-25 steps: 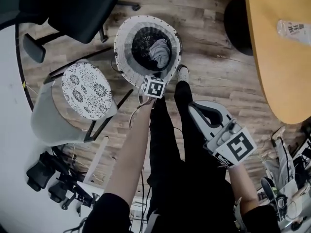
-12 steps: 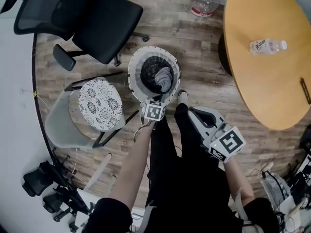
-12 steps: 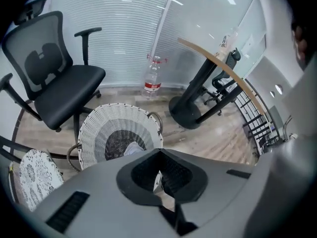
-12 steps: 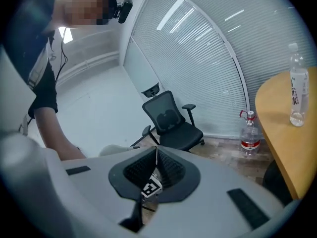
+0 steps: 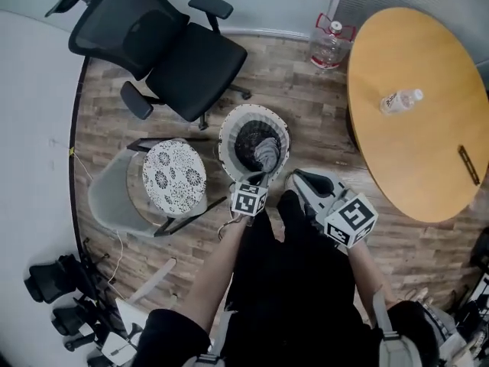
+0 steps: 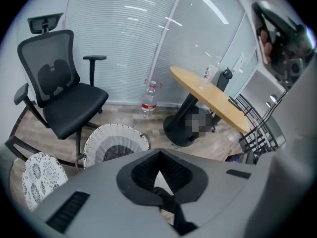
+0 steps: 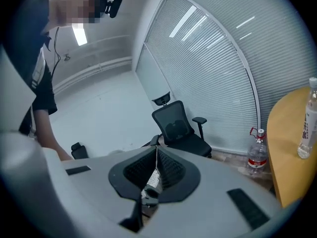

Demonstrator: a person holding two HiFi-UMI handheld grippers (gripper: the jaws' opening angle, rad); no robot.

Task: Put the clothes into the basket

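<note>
A white wicker basket [image 5: 228,139] stands on the wood floor, and a grey garment [image 5: 267,153] lies inside it. My left gripper [image 5: 259,179] hangs over the basket's near rim, shut with nothing between its jaws. Just right of the basket my right gripper [image 5: 298,177] is also shut and empty. In the left gripper view the basket [image 6: 116,142] lies below and beyond the closed left gripper [image 6: 159,153]. The right gripper view shows the right gripper [image 7: 156,150] closed, pointing nearly level toward the office chair [image 7: 179,131].
A black office chair [image 5: 172,48] stands behind the basket, and a grey chair with a patterned cushion [image 5: 174,177] is to its left. To the right is a round wooden table [image 5: 416,105] with a small bottle [image 5: 399,99] on it. A water jug [image 5: 330,40] sits on the floor.
Both grippers have risen away from the floor and the head view has pulled back, so the basket looks smaller. The garment stays in the basket. Both grippers remain shut.
</note>
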